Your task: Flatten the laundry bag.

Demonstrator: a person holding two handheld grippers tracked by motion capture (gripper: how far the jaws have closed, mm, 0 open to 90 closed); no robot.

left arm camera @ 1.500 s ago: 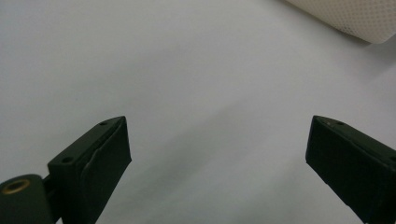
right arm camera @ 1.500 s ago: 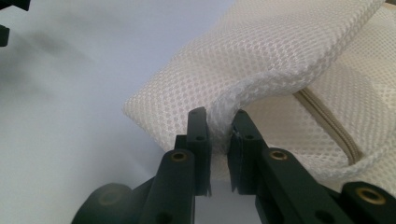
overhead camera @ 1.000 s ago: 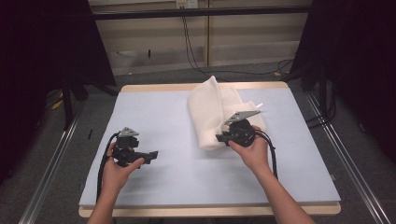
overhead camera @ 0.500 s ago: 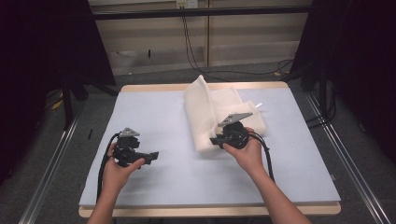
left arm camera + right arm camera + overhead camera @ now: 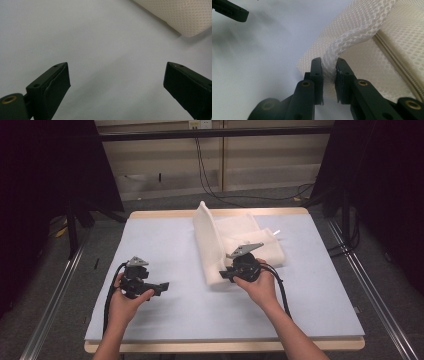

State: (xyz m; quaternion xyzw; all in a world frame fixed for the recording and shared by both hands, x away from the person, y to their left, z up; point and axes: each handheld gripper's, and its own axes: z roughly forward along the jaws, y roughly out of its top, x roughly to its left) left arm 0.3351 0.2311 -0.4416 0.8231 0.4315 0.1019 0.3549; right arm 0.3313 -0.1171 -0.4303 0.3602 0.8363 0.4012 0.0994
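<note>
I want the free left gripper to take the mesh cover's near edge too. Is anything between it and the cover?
Nothing visible. The left gripper, jaws open, faces bare tabletop up to the white mesh cover. The right gripper already pinches that cover's edge.

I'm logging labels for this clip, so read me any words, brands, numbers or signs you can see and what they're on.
No readable text in any view.
White mesh cover: plain netting with a zipper, no label showing.
Left gripper and right gripper: black, no markings legible.
Table: plain pale sheet, nothing printed.
Wall outlet: too small and blurred to read.
</note>
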